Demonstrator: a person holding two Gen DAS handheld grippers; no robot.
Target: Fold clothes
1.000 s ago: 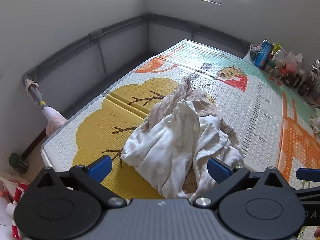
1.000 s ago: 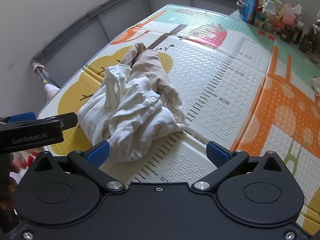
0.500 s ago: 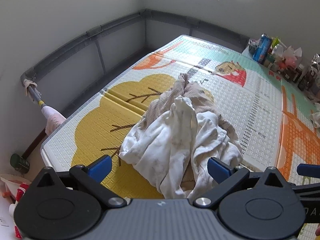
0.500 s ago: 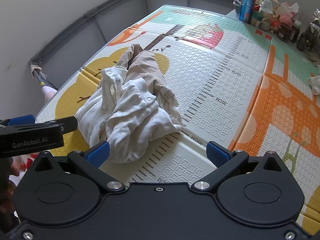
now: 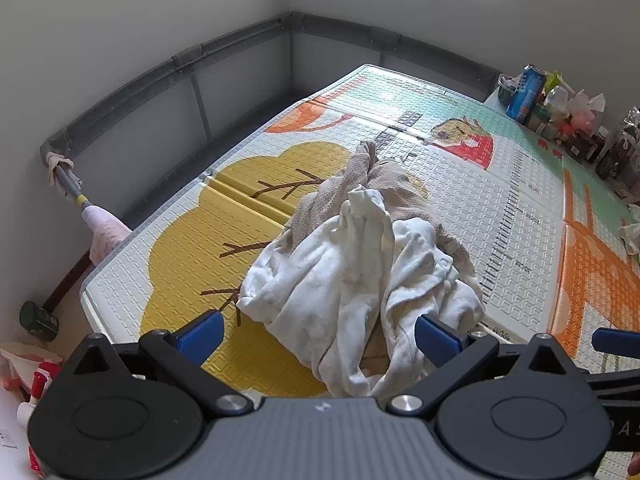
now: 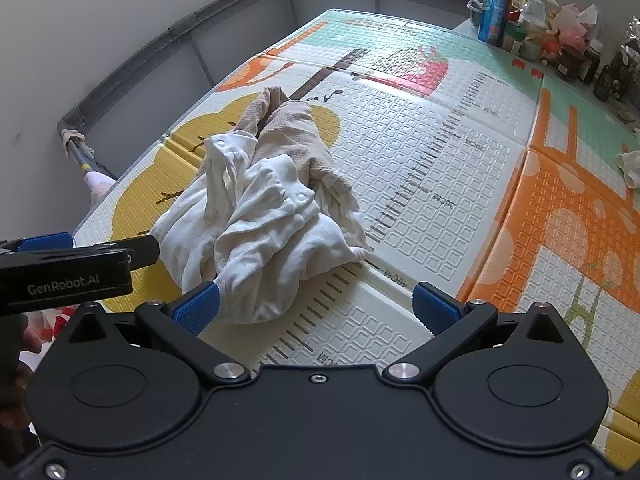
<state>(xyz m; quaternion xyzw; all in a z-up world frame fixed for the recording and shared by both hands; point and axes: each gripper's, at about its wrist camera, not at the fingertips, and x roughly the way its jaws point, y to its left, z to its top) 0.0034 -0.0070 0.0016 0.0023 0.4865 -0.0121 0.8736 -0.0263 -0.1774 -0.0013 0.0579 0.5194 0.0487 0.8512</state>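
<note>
Both the left gripper [image 5: 316,334] and right gripper [image 6: 316,312] hang spread above the white garment [image 5: 352,280] (tangled with the beige one [image 5: 368,184]); a careless pinch may lift both.

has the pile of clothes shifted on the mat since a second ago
No. The pile of clothes lies on the same yellow tree print of the mat; only the camera view shifted slightly.
</note>
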